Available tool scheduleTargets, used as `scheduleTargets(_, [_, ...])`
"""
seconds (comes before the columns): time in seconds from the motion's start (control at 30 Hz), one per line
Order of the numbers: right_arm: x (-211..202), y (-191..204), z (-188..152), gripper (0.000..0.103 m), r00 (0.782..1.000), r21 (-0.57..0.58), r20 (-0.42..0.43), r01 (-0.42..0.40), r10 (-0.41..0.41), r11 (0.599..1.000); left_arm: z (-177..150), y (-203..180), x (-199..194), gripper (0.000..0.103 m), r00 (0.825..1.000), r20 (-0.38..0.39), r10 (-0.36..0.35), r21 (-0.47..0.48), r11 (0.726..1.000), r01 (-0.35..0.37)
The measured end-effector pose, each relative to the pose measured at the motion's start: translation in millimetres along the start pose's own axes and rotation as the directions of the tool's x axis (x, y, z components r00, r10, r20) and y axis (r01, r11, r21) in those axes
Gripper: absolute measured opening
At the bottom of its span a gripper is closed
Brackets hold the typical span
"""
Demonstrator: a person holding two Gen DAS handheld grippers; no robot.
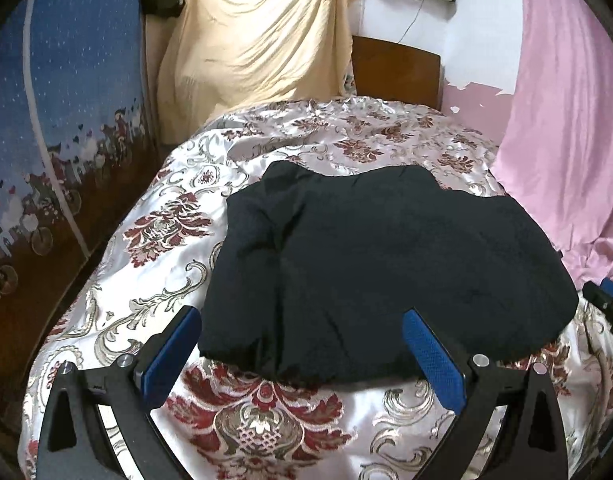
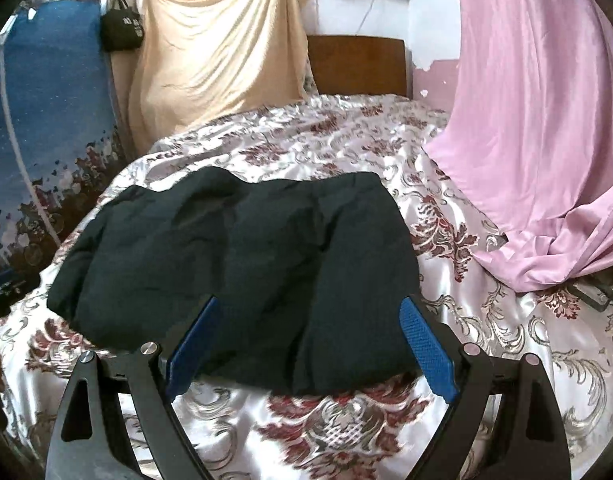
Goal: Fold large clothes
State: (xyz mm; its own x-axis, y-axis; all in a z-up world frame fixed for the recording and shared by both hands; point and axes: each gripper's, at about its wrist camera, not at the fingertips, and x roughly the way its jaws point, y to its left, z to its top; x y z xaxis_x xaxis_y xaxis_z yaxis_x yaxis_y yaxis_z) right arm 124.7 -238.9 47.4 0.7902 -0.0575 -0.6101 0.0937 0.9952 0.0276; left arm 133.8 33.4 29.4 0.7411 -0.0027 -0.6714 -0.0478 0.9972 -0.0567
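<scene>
Lying folded on the bed (image 1: 154, 216), the garment (image 1: 370, 272) is in front of the left hand-held gripper (image 1: 302, 332), whose jaws stand wide apart and hold nothing. From the right wrist, the right hand-held gripper (image 2: 308, 320) is also spread and empty above the near edge of the garment (image 2: 246, 260).

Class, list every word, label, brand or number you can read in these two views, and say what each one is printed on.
No text can be read.
Small black bag hanging beside the beige cloth: pale marks on its front, too blurred to read.
Dark folded garment, patterned bedspread, pink cloth: no lettering visible.
</scene>
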Motion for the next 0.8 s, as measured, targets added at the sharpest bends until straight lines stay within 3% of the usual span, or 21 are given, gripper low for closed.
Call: scheduleTargets(0.8, [-85.2,50.4,-52.9,0.088,0.989,-0.036,0.148,-0.007,0.012,0.999,-56.0,-20.4,-82.4,0.102,0.98,0.2,0.005,0.063,0.998,-0.019])
